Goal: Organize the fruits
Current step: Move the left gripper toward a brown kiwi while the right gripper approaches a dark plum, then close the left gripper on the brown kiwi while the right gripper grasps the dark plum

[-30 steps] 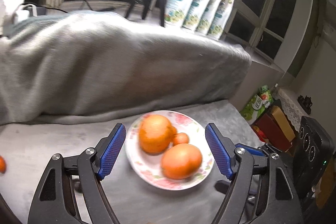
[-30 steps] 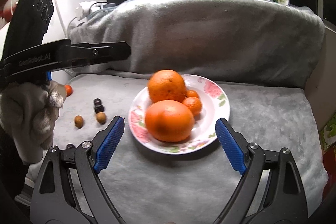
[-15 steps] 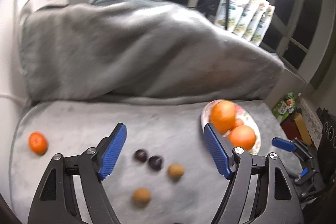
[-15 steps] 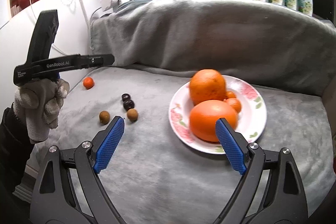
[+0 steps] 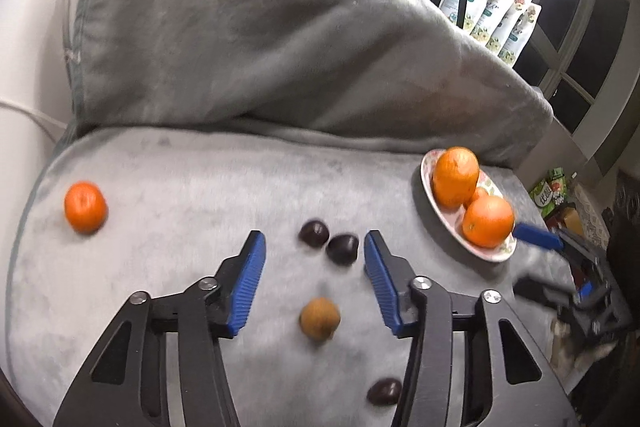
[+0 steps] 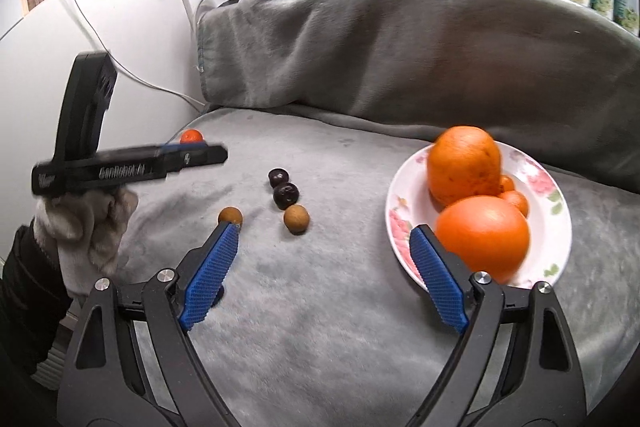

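Note:
A floral plate [image 6: 556,227] [image 5: 492,254] at the right holds two large oranges [image 6: 464,165] [image 6: 482,233] and two small ones [image 6: 518,201]. On the grey blanket lie two dark fruits [image 5: 314,233] [image 5: 342,247], brown round fruits [image 5: 320,319] [image 6: 296,219] [image 6: 230,215], another dark one [image 5: 384,391] and a mandarin [image 5: 85,207] at the far left. My left gripper [image 5: 314,247] is open and empty, just above the two dark fruits. My right gripper [image 6: 324,235] is open and empty, left of the plate.
A bunched grey blanket [image 5: 280,47] rises like a wall behind the flat area. A white wall and cable [image 6: 132,79] lie to the left. Pouches [image 5: 492,19] stand on the windowsill. Boxes and packets [image 5: 560,203] sit beyond the right edge.
My left gripper has swung left from over the plate to the loose small fruits and narrowed its jaws. My right gripper has drifted left, so the plate sits further right.

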The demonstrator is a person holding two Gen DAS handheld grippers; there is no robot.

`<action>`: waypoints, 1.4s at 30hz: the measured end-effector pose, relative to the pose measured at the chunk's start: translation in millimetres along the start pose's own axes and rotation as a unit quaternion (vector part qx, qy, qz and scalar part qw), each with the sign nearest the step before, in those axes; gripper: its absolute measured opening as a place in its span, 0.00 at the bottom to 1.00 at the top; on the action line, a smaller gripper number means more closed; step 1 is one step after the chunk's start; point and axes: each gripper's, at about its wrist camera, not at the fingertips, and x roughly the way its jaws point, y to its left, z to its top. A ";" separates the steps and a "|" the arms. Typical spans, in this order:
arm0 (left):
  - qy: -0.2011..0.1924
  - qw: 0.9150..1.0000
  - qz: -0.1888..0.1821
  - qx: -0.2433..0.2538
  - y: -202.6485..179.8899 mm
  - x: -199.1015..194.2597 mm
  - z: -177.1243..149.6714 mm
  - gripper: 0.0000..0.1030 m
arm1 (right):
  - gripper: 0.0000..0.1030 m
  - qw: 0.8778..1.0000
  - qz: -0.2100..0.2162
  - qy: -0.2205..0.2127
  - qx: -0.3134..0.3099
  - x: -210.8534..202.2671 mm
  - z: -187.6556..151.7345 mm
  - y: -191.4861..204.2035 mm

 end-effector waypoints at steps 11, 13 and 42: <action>0.028 1.000 -0.009 0.003 -0.5 4.3 -42.0 0.40 | 0.64 0.998 0.025 0.053 -0.018 56.9 26.3 19.7; 0.030 0.999 -0.013 0.000 0.5 6.1 -44.2 0.39 | 0.60 0.997 0.021 0.066 -0.021 68.8 28.7 23.3; 0.053 0.999 -0.010 0.010 -12.1 42.8 -39.4 0.30 | 0.38 0.989 -0.010 0.139 -0.054 155.2 33.8 38.3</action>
